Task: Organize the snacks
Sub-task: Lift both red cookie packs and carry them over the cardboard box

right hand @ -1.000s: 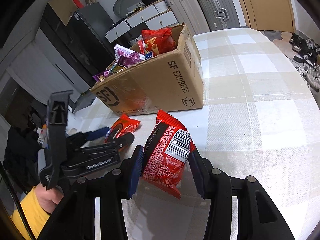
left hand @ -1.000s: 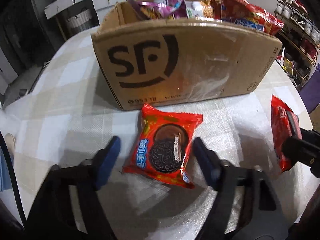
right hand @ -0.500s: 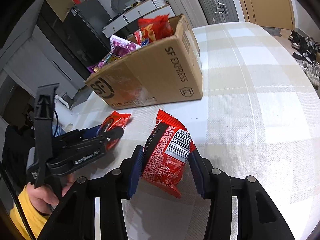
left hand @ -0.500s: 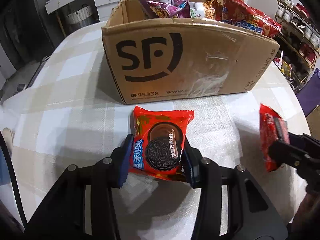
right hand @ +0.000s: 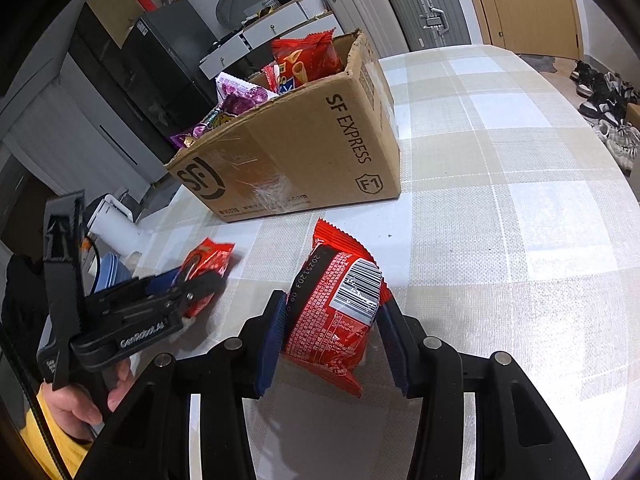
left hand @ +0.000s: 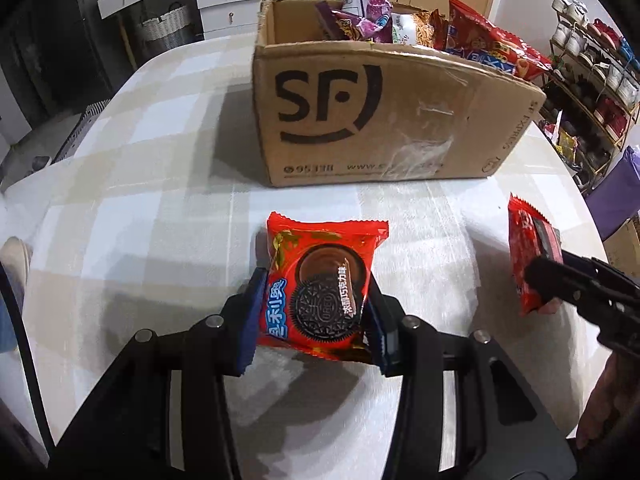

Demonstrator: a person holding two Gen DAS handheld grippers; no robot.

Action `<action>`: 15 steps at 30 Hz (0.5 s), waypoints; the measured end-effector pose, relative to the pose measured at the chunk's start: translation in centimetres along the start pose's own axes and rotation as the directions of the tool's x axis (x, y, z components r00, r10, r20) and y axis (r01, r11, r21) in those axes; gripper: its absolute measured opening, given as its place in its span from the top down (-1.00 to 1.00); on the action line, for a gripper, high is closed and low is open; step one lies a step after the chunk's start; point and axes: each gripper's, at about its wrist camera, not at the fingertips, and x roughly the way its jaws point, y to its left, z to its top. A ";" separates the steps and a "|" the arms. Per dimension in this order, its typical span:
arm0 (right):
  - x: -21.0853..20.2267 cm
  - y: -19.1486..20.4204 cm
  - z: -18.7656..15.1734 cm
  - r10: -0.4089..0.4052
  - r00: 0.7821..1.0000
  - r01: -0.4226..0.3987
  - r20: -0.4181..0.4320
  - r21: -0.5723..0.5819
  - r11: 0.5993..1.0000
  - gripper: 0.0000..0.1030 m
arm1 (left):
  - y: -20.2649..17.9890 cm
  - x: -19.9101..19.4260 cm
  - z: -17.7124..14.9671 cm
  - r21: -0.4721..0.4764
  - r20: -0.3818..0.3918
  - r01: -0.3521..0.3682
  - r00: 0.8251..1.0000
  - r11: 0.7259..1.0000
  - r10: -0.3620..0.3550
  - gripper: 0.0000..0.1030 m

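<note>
My left gripper (left hand: 312, 312) is shut on a red Oreo packet (left hand: 320, 284), its blue pads pressing both sides, just above the checked tablecloth. Seen from the right wrist view, that left gripper (right hand: 192, 284) holds the same Oreo packet (right hand: 208, 264) low over the table. My right gripper (right hand: 332, 332) is shut on a second red snack packet (right hand: 340, 304), barcode side up. In the left wrist view the right gripper (left hand: 536, 276) and its red packet (left hand: 524, 256) sit at the right edge. The open SF cardboard box (left hand: 380, 120) stands behind both, filled with several snack bags.
The cardboard box (right hand: 304, 152) occupies the table's far left half in the right wrist view; checked tablecloth (right hand: 500, 184) stretches right of it. A shoe rack (left hand: 592, 80) stands past the table's right edge. A hand in a yellow sleeve (right hand: 72, 412) grips the left tool.
The left gripper closed on the Oreo packet and lifted it slightly toward the box. The right gripper kept its hold on the other red packet and stayed about where it was.
</note>
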 end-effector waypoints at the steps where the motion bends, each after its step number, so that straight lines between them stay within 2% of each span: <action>1: -0.2 0.1 -0.1 0.003 1.000 -0.003 0.003 0.002 1.000 0.11 | 0.2 -0.4 -0.2 -0.008 0.003 0.006 1.000 1.000 -0.006 0.20; 7: -1.5 1.8 -1.1 0.005 0.999 -0.005 0.032 -0.028 1.000 0.11 | 1.3 -2.5 -1.7 -0.043 0.043 0.018 0.999 0.999 -0.016 0.20; 15: -3.7 3.9 -3.5 0.019 0.998 -0.016 0.063 -0.052 0.999 0.11 | 1.8 -7.0 -6.0 -0.092 0.119 0.044 0.992 0.995 -0.033 0.20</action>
